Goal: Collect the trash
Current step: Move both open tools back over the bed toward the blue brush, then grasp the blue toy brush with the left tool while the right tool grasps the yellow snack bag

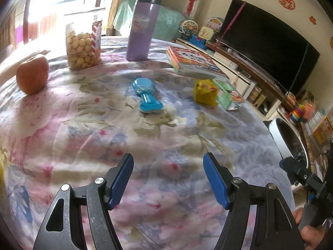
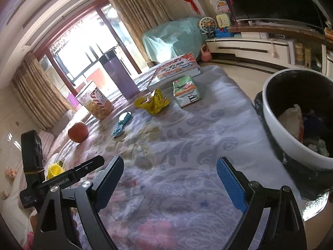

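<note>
1. Left gripper (image 1: 168,179), in the left wrist view, has its 2 blue pads (image 1: 122,180) apart with nothing between them, only the flowered cloth (image 1: 83,129) below. The trash here, as I judge it, is the crumpled yellow wrapper (image 1: 205,92), far ahead, just beside the green carton (image 1: 228,95) and under the overhanging edge of the books (image 1: 195,62).
2. Risk in this view: a reach for the wrapper can catch the carton or push the books, because all 3 sit very close. The blue mirror (image 1: 146,95) lies on the way and can be swept aside. The soft cloth can also be pinched together with the wrapper.
3. Right gripper (image 2: 168,179), in the right wrist view, also stands wide apart and empty. The white bin (image 2: 276,123) is at the right, beside the table edge, with some waste already inside. The wrapper (image 2: 153,102) lies between the snack jar (image 2: 96,104) and the carton (image 2: 185,91).
4. Risk in this view: the wrapper is light and springy, so a shallow grip can let it slip before the bin. The apple (image 2: 78,132) can roll if the cloth is pulled, and the tall purple bottle (image 2: 118,75) can tip.
</note>
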A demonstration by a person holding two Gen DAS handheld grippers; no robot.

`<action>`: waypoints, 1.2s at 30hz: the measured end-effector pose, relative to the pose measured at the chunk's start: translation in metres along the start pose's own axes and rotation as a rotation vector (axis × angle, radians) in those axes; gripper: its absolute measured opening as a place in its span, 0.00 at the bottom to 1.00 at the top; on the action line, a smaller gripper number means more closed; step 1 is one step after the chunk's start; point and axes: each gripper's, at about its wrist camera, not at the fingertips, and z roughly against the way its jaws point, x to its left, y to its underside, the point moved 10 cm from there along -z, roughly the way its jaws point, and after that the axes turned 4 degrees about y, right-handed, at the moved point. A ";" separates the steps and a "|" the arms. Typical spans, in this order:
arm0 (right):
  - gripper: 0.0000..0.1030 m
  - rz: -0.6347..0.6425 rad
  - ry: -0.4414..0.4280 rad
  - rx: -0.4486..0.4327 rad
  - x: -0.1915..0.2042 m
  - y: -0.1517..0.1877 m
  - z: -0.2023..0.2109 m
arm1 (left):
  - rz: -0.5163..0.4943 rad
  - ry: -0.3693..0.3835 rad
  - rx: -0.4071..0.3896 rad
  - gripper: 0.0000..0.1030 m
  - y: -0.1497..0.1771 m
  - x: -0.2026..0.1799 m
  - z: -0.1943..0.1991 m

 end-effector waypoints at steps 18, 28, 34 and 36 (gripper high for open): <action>0.89 0.020 -0.069 0.040 0.028 -0.024 -0.048 | -0.003 -0.035 0.021 0.67 -0.045 0.022 -0.063; 0.89 -0.009 -0.097 0.054 0.029 -0.035 -0.070 | -0.071 -0.116 0.038 0.50 -0.064 0.031 -0.108; 0.89 0.024 -0.114 0.065 0.044 -0.038 -0.089 | -0.063 -0.071 0.029 0.34 -0.050 0.040 -0.087; 0.89 0.043 -0.107 0.067 0.049 -0.040 -0.098 | -0.032 -0.047 0.025 0.34 -0.042 0.045 -0.073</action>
